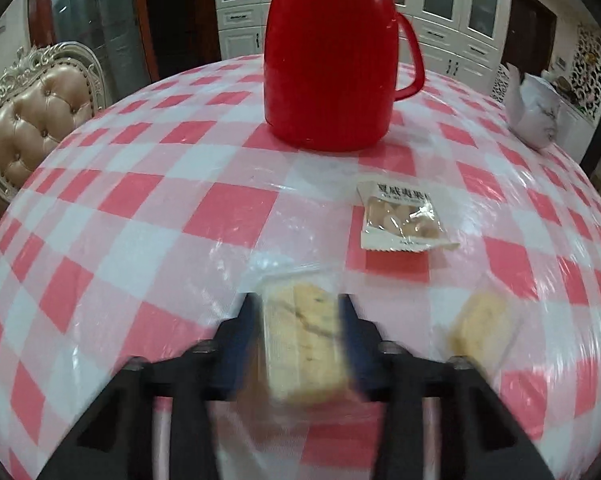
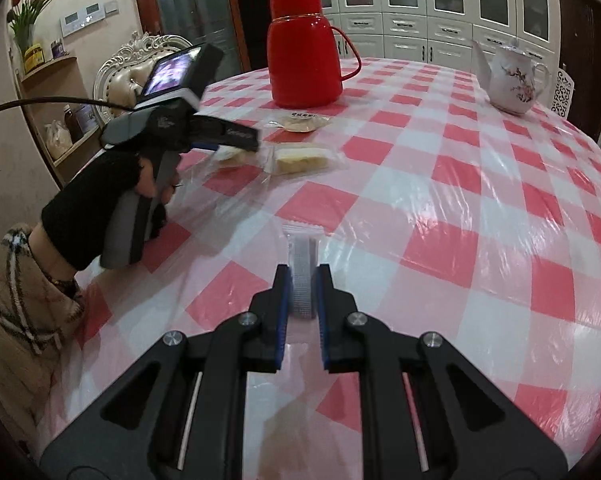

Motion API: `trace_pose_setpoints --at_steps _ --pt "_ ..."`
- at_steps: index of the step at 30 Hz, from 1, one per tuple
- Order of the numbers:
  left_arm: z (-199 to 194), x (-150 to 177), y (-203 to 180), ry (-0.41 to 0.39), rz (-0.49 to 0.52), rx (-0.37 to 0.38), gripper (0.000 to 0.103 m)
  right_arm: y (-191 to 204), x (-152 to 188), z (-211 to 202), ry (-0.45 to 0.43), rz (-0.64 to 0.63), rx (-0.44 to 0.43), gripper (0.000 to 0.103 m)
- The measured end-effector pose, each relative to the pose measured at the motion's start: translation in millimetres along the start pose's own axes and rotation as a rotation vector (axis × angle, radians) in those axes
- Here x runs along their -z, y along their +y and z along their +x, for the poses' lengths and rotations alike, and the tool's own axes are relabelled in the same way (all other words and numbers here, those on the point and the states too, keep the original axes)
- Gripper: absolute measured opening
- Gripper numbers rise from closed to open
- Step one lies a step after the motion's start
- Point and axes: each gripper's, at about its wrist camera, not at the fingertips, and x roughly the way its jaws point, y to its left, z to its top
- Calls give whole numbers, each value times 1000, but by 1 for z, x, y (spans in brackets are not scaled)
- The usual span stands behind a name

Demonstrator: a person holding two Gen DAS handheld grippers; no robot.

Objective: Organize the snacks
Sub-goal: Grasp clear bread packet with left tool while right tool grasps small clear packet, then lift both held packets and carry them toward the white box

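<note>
wrapped cake slice [image 1: 300,340]: pale yellow, clear wrapper, clamped between the left gripper [image 1: 298,308] pads, low over the pink-checked tablecloth [image 1: 140,208]. second cake slice [image 1: 478,324]: just right of it, on the cloth. white nut packet [image 1: 400,216]: beyond, nearer the red thermos jug [image 1: 328,72]. right gripper [image 2: 303,280]: jaws closed on a clear packet with a grey strip [image 2: 302,276]. white floral teapot [image 2: 510,76]: far right, well apart. left hand [image 2: 100,208]: black glove. padded chair [image 1: 32,120]: past the table edge.

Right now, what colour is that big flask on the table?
The flask is bright red with a thin gold band, best seen from the right wrist view.
</note>
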Motion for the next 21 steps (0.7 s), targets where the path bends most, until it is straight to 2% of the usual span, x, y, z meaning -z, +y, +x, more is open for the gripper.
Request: trace_pose_setpoints --at_steps 3,5,8,15,21 --pt "-10 12 1 1 21 32 38 -6 0 0 0 29 -15 16" --pt "-20 21 2 -7 28 79 38 -11 0 -2 -11 55 -31 16" --pt "-37 37 2 -19 39 89 38 -17 0 -3 -13 85 -42 16" --pt "-100 67 -1 -115 55 157 38 -12 0 -6 -23 72 -48 16" --pt "-118 96 -3 -115 67 198 38 -12 1 -6 -23 82 -56 16"
